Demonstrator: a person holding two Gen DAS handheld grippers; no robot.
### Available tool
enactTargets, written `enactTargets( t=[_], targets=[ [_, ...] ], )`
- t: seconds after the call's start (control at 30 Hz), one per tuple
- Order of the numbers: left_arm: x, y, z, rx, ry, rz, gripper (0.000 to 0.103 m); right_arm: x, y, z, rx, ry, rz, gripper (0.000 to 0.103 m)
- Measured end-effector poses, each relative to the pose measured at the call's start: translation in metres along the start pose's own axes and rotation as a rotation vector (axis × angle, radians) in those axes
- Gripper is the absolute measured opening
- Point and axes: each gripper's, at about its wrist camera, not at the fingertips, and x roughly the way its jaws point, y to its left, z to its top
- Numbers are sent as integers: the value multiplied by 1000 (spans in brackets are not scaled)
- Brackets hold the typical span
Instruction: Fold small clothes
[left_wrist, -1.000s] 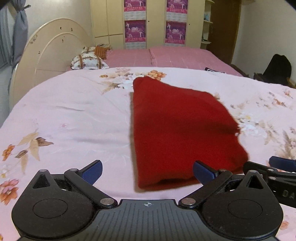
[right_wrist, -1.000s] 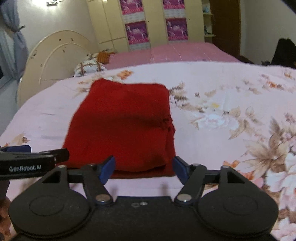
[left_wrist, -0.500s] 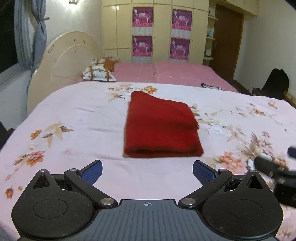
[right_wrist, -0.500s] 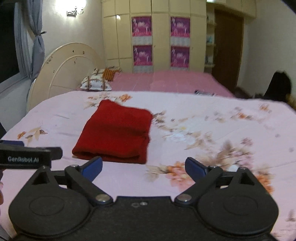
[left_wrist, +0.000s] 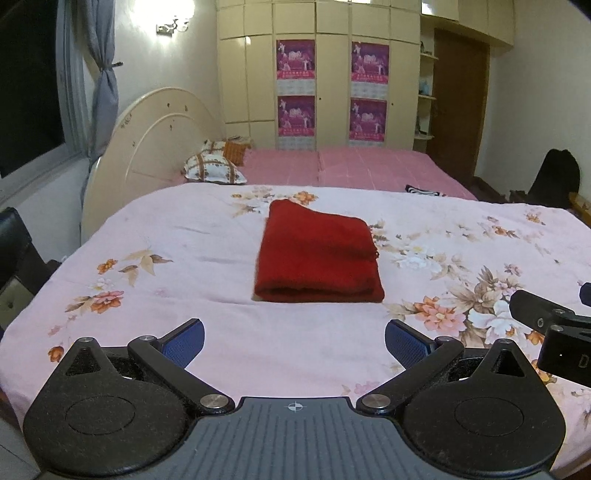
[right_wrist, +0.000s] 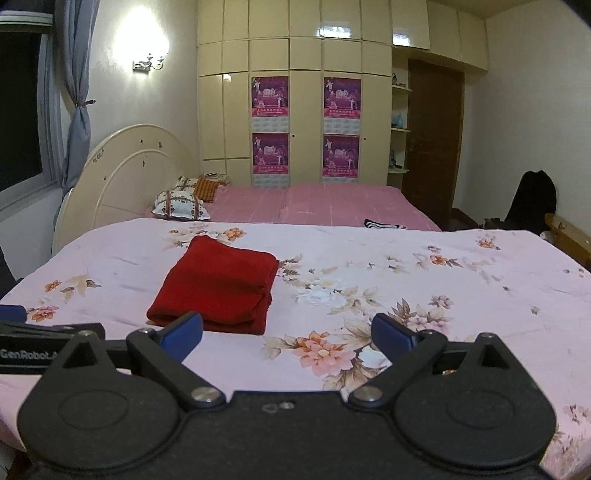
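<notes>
Filling the bottom of each frame, the left tool (left_wrist: 293, 338) and right tool (right_wrist: 287, 330) both gape wide, holding nothing. Beyond them, the folded red garment (left_wrist: 317, 251) lies flat at the centre of the floral bedsheet (left_wrist: 166, 236), apart from both tools. A patterned pillow (left_wrist: 214, 168) sits farther back, centre left.

red folded cloth (left_wrist: 318, 254): 1 | grippers: 2, left gripper (left_wrist: 293, 338), right gripper (right_wrist: 287, 330) | posters (left_wrist: 295, 61): 4 | pillows (left_wrist: 214, 168): 2
</notes>
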Motion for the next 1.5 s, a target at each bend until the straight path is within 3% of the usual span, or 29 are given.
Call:
enactTargets(
  t=[1.5],
  targets=[
    [-15, -2, 4, -3, -30, 17, 103, -9, 1, -7, 2, -5, 10, 98]
  ],
)
